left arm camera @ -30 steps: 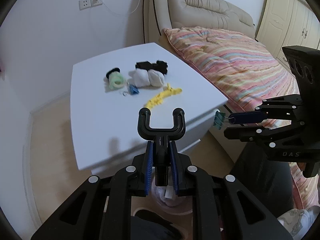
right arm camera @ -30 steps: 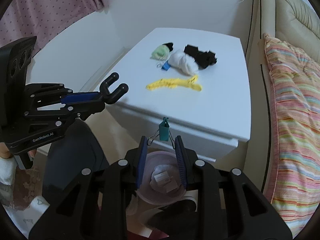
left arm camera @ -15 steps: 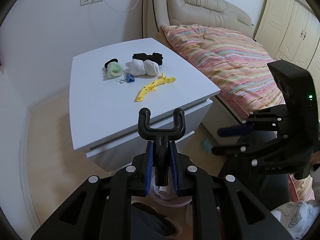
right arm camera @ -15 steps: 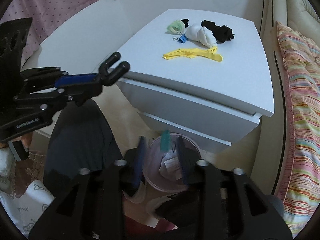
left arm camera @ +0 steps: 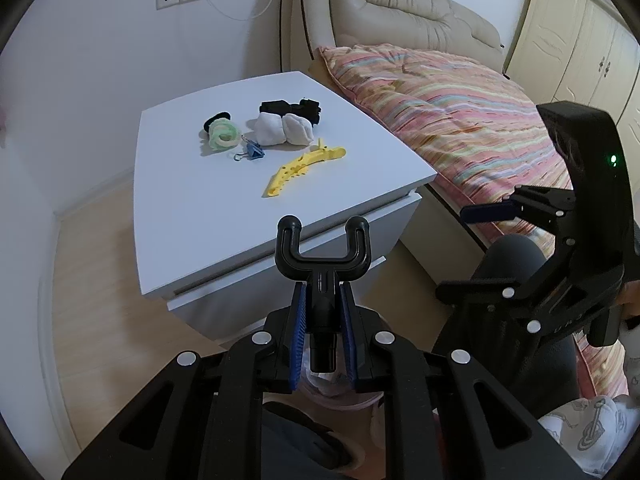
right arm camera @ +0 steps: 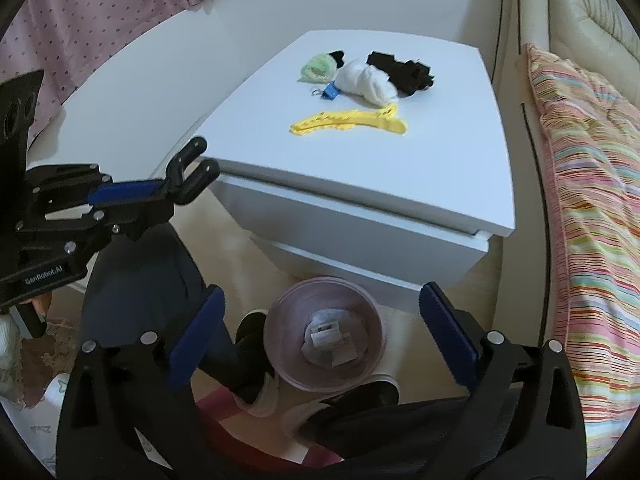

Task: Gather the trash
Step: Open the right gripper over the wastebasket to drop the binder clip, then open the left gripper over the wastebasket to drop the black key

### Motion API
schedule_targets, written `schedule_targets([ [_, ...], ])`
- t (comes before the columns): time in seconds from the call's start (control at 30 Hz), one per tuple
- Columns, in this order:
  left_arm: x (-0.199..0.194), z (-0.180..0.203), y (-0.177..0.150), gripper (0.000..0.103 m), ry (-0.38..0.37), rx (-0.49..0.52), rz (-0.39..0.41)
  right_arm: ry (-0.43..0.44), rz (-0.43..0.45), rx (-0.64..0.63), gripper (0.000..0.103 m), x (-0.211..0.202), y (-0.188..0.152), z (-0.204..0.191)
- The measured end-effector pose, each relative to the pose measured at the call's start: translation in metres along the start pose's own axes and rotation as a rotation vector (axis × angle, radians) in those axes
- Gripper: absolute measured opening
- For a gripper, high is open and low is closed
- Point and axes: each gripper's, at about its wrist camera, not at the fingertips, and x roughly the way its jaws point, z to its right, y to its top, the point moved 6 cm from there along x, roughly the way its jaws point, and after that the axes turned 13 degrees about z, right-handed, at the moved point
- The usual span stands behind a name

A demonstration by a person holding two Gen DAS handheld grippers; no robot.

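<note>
A pink trash bin (right arm camera: 280, 312) with crumpled paper inside stands on the floor in front of the white nightstand (right arm camera: 360, 184). My right gripper (right arm camera: 322, 332) is open and empty right above the bin. My left gripper (left arm camera: 323, 332) is shut on a black U-shaped hook tool (left arm camera: 322, 248); it also shows in the right wrist view (right arm camera: 192, 172). On the nightstand lie a yellow hair clip (left arm camera: 302, 166), a blue binder clip (left arm camera: 252, 151), a green scrunchie (left arm camera: 222, 136), white socks (left arm camera: 284, 130) and black socks (left arm camera: 292, 108).
A bed with a striped quilt (left arm camera: 460, 120) stands right of the nightstand. The person's dark-trousered legs (right arm camera: 160, 280) and feet are beside the bin. A pink curtain (right arm camera: 100, 12) hangs at the left. Cupboards (left arm camera: 580, 36) stand at the far right.
My right gripper moved down off the nightstand edge over the bin and opened; the teal binder clip it held is gone from its fingers. My left gripper pulled back a little.
</note>
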Motion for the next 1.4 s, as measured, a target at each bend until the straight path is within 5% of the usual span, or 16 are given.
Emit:
schedule_targets([
  [0.93, 0.018, 0.044, -0.008, 0.017, -0.075, 0.083, -0.063, -0.112, 0.084, 0.086, 0.097, -0.041, 0.004, 0.054],
  [1.0, 0.021, 0.044, -0.007, 0.031, -0.075, 0.081, -0.066, -0.110, 0.086, 0.092, 0.097, -0.042, 0.005, 0.055],
  [1.1, 0.023, 0.039, -0.007, 0.075, -0.062, 0.059, -0.053, -0.106, 0.086, 0.095, 0.097, -0.041, 0.005, 0.056],
  [1.17, 0.023, 0.037, -0.006, 0.091, -0.051, 0.047, -0.042, -0.103, 0.087, 0.095, 0.097, -0.041, 0.005, 0.055],
  [1.4, 0.020, 0.022, -0.004, 0.095, 0.012, 0.025, -0.021, -0.094, 0.083, 0.091, 0.097, -0.038, 0.006, 0.052],
])
